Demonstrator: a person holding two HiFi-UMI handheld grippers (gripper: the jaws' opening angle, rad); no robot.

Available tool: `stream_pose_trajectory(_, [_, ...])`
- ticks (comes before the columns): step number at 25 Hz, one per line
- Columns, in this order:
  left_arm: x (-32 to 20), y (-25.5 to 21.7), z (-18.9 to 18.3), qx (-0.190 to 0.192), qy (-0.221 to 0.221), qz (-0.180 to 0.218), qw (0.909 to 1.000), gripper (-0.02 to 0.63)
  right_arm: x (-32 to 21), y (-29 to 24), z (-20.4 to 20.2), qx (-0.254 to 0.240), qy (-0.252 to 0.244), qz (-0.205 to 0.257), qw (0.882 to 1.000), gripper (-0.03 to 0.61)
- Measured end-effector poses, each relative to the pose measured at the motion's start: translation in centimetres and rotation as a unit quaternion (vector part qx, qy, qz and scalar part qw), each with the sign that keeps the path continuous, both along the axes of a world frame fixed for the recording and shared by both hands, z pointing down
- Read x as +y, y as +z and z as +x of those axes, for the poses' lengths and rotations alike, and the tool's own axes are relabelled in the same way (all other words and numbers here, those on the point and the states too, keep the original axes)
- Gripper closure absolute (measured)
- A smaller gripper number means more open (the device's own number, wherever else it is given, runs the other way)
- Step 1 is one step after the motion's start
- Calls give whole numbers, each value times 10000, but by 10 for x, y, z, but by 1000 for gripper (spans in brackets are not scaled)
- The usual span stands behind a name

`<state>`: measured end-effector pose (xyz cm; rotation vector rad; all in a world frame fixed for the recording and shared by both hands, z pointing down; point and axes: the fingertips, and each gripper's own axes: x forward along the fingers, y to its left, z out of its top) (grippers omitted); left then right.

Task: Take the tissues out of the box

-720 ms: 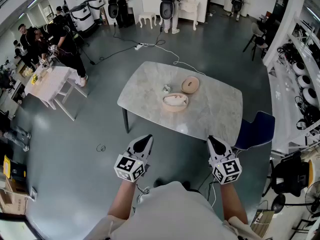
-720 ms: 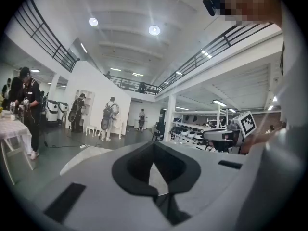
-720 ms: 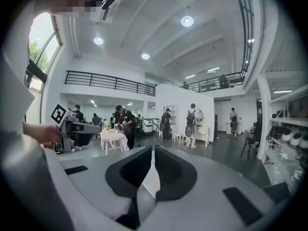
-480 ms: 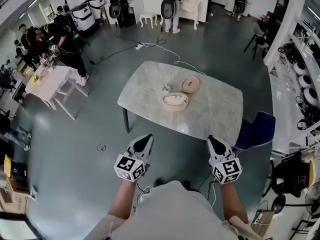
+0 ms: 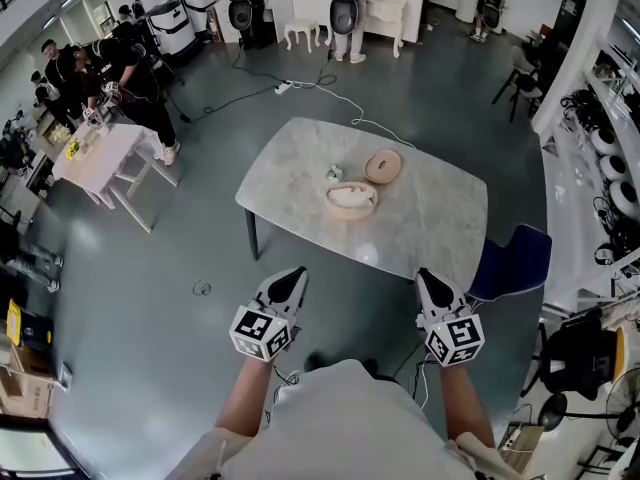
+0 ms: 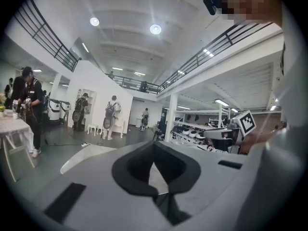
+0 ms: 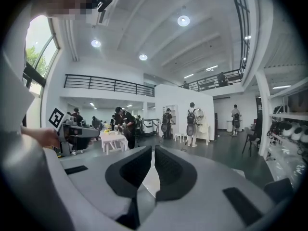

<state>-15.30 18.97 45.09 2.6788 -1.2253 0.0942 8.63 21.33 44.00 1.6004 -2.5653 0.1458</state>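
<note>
A round wooden box (image 5: 351, 201) with white tissue showing in it lies on the marble table (image 5: 430, 228). Its round lid (image 5: 382, 166) lies just behind it, and a small pale object (image 5: 333, 176) sits to the left. Both grippers hang close to the person's body, well short of the table's near edge. The left gripper (image 5: 290, 274) (image 6: 154, 146) is shut with nothing in it. The right gripper (image 5: 425, 276) (image 7: 153, 150) is also shut and empty. Both point toward the table.
A blue chair (image 5: 515, 258) stands at the table's right near corner. A small white table (image 5: 100, 158) with people (image 5: 130, 68) beside it is at the left. A cable (image 5: 310, 93) runs over the floor behind. Shelves (image 5: 610, 168) line the right wall.
The head view has shifted a little, so the table sits slightly lower in the picture. Both grippers stay shut in about the same place.
</note>
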Motion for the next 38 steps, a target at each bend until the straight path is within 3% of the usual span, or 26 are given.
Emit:
stream_pose_trajectory(9, [10,6,11,-65,-171,-28,9998,604,2,8,12,29,-142,-62,9999,534])
stream_pose_trajectory(17, [16,5,22,-162,-265,12,9995,529,-1,16,25,-42,-236,-202,9995,534])
stream_pose_trajectory(30, [23,11,37,-184,-698,-32,9974,531,-6,29,48,-21,-584,-298,9978,534])
stream_pose_trajectory(38, [9,23,39,-210,-748,-181,9968,531,-23,39,53,4,-590,-415,9974,534])
